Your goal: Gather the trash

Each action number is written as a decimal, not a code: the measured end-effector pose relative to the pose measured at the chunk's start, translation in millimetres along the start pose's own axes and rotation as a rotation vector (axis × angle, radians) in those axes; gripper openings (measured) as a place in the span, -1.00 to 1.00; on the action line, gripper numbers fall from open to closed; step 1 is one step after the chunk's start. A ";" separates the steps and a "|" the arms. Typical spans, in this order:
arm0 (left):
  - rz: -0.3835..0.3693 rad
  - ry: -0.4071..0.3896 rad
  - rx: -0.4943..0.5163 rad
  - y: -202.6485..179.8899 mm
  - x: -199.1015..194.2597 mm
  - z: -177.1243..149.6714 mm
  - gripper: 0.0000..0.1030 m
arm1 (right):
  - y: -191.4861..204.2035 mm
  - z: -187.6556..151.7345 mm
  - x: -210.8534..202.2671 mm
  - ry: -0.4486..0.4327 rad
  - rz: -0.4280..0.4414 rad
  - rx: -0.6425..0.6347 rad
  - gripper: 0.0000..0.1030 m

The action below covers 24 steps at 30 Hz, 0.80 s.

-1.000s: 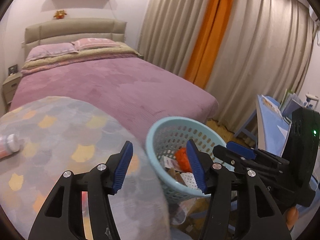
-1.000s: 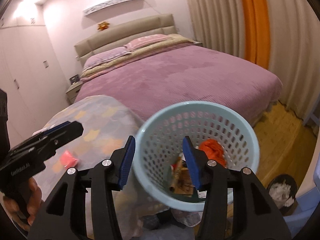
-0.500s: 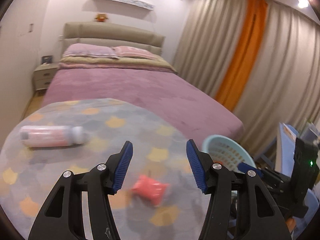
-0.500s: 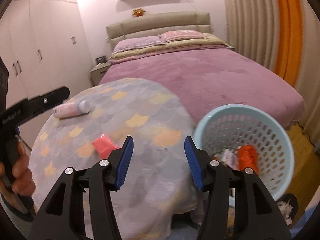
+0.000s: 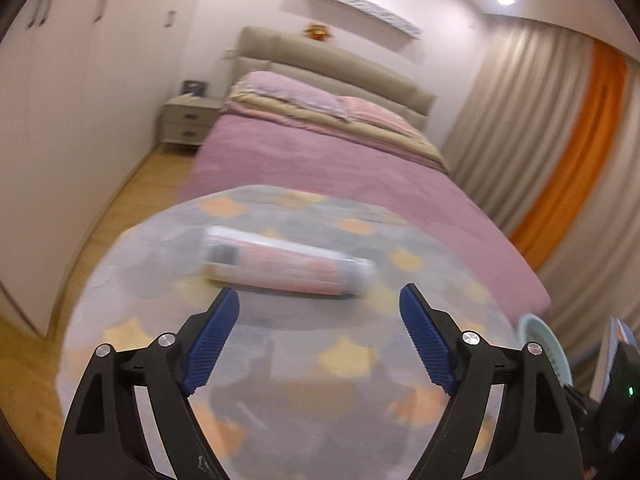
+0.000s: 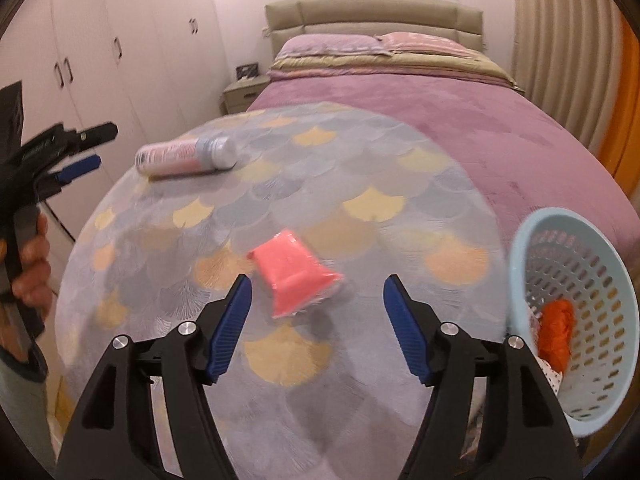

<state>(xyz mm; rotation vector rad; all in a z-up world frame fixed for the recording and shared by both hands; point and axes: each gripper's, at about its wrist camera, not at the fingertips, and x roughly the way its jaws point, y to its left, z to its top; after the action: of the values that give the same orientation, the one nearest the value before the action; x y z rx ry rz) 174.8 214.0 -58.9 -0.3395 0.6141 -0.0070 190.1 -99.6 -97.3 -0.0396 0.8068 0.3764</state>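
Both claws swung from light-blue perforated plastic basket [image 6: 576, 320] to the table. Left gripper [image 5: 319, 304] just widened, empty, facing pink-white bottle [image 5: 280, 266]; right gripper [image 6: 318, 294] just widened, empty, over pink plastic packet [image 6: 294, 276]. Pickups likely next.

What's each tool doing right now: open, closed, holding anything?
Left tool: open, jaws just widened, empty, bottle ahead.
Right tool: open, jaws just widened, empty, pink packet ahead.

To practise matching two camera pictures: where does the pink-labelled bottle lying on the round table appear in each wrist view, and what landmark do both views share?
Left wrist view: the bottle lies on its side at centre, blurred, just beyond the open fingertips.
Right wrist view: the bottle lies at upper left, on the table's far edge.
Shared landmark: the bed's beige headboard.
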 end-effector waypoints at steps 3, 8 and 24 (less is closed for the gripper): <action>0.050 0.018 -0.039 27.5 12.9 6.6 0.58 | 9.5 0.4 14.1 0.025 -0.003 -0.020 0.42; 0.113 0.046 -0.098 63.5 34.1 17.6 0.59 | 23.6 1.5 37.6 0.068 -0.031 -0.067 0.42; -0.005 0.155 0.038 42.8 70.7 3.1 0.19 | 30.8 -0.3 57.8 0.095 -0.080 -0.101 0.22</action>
<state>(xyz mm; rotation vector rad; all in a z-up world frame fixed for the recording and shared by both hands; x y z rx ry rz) 230.4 247.9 -109.8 -0.3056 0.7659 -0.0501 215.6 -52.8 -135.2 -0.1848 0.8765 0.3415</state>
